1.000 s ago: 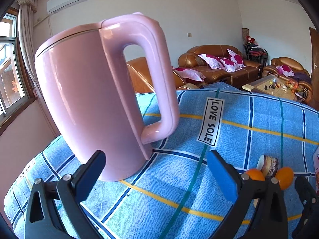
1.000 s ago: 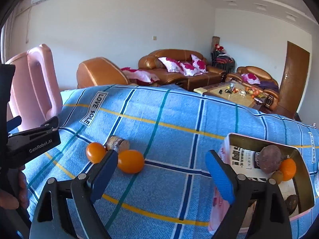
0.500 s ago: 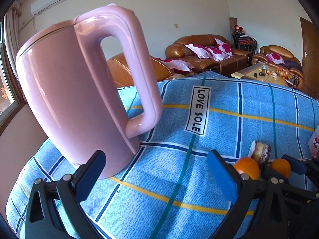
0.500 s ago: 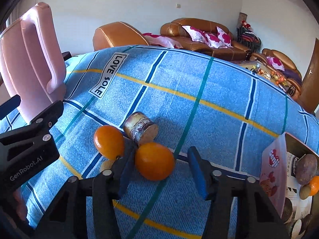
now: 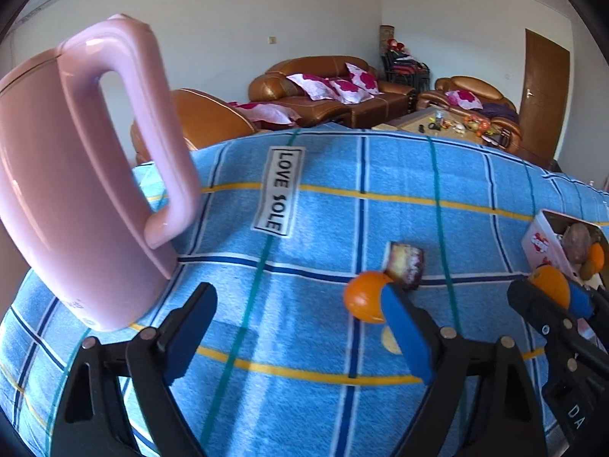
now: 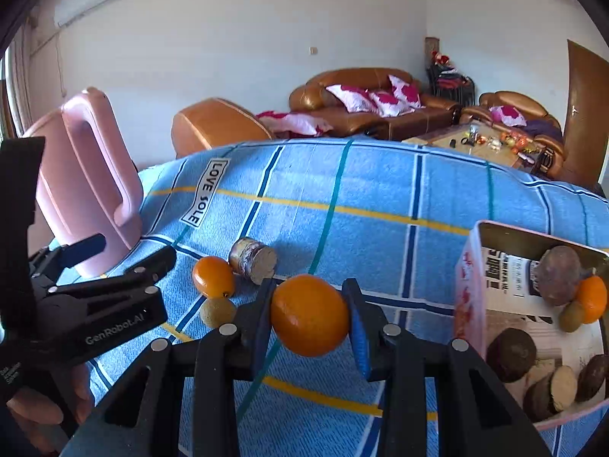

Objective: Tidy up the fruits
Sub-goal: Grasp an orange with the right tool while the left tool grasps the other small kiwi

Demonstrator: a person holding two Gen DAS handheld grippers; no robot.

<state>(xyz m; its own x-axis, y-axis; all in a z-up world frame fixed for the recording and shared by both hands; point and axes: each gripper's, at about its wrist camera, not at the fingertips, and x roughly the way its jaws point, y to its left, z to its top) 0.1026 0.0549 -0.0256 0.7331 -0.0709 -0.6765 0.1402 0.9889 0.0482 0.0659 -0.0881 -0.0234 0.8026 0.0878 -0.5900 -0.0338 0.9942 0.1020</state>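
Note:
My right gripper (image 6: 308,312) has an orange (image 6: 310,314) between its blue pads. The jaws are closing, and both pads touch the fruit. The left wrist view shows that orange (image 5: 548,285) at the far right. A second orange (image 6: 213,276) lies on the blue checked cloth (image 6: 380,198) next to a brown cylinder (image 6: 253,261) and a small tan round piece (image 6: 217,311). My left gripper (image 5: 300,304) is closing with nothing between its pads. The second orange (image 5: 363,301) lies just beyond its right fingertip.
A tall pink kettle (image 5: 76,190) stands at the left of the cloth. At the right is an open pink box (image 6: 468,285) holding several fruits. A hand (image 6: 38,411) holds the left gripper. Sofas and a coffee table stand beyond the far edge.
The right jaws closed in on the orange and carried it off from the other orange and the cylinder. The left gripper swung right, away from the kettle, and its jaws narrowed.

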